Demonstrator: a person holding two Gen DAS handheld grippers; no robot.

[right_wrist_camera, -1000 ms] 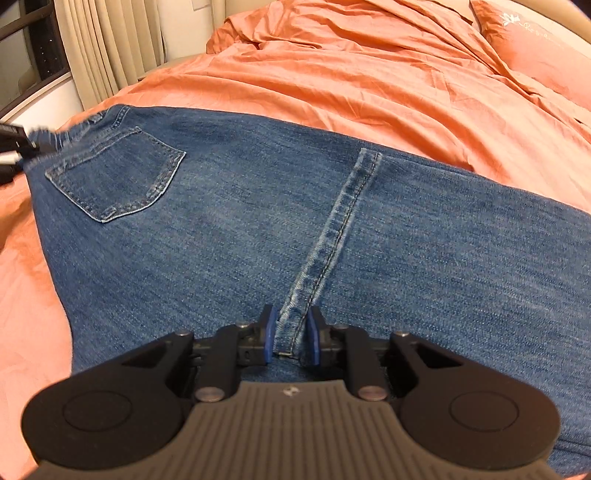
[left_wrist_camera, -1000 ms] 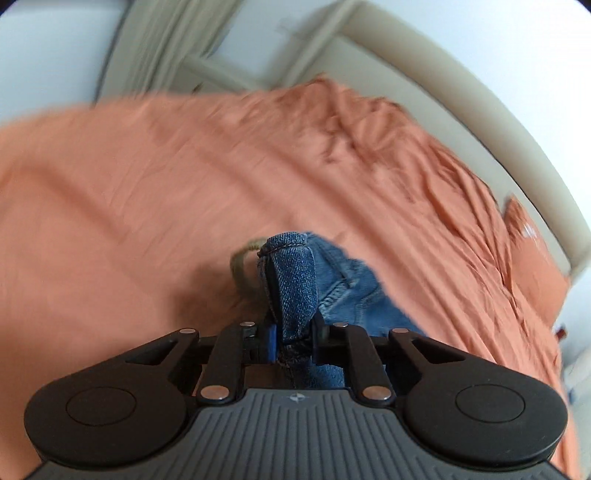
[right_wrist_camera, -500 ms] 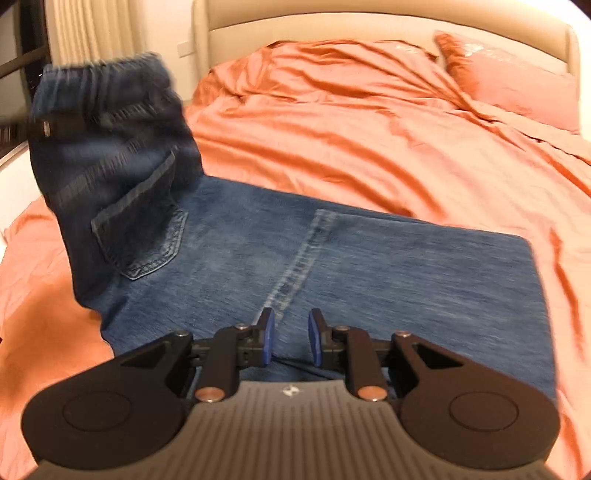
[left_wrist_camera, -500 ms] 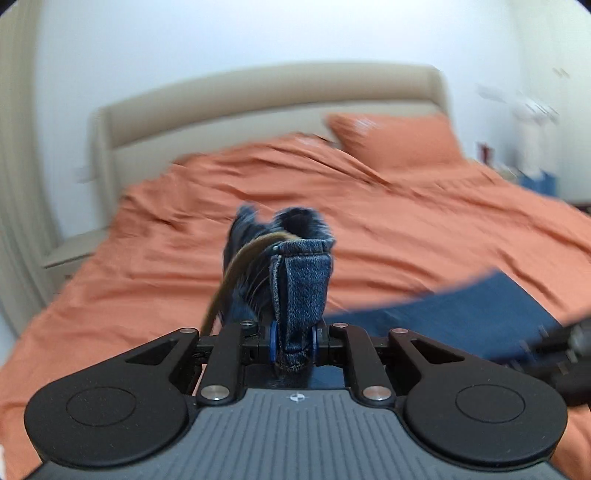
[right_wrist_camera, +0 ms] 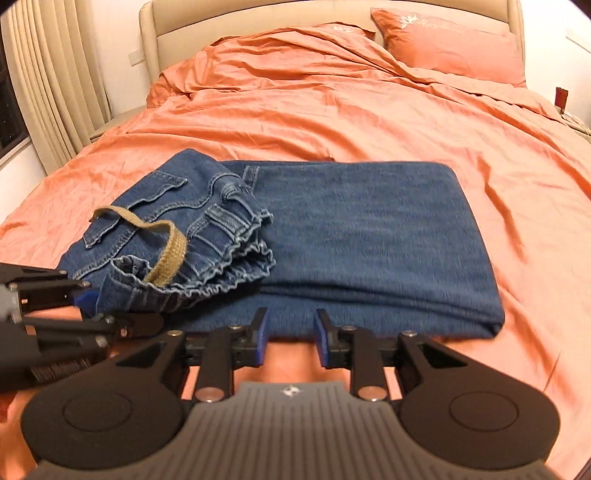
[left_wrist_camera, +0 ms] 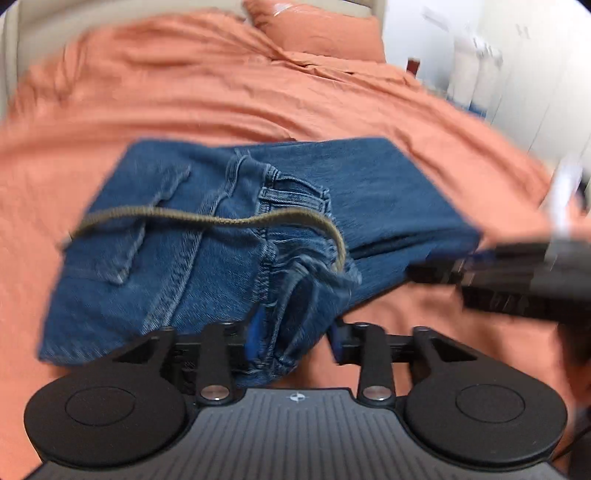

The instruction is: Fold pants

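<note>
So we've got the jeans [right_wrist_camera: 354, 236] lying on the orange bed [right_wrist_camera: 332, 110], folded into a thick slab, with the waistband end flopped over the slab's left part, back pockets and belt loops facing up. A tan drawstring [right_wrist_camera: 166, 251] loops out of the gathered waistband and trails across the pocket area.

Left of the jeans' near edge, our left tool [left_wrist_camera: 293, 336] sits right at the waistband corner. Its jaws have just been opening and now stand apart; a bunch of waistband denim is between them, up against the left pad, but the right pad is clear of it, so nothing is being pinched. From the right wrist view the same tool [right_wrist_camera: 86, 301] pokes in from the left, tips at the waistband corner.

Further right, our right tool [right_wrist_camera: 289, 334] hangs just in front of the jeans' near folded edge, about the middle of the slab. Its jaws have just been easing apart too, with only bedsheet showing in the gap, no denim.

Beyond the jeans, a matching pillow [right_wrist_camera: 450, 48] leans on the beige headboard [right_wrist_camera: 258, 18], curtains [right_wrist_camera: 48, 81] off to the left.
</note>
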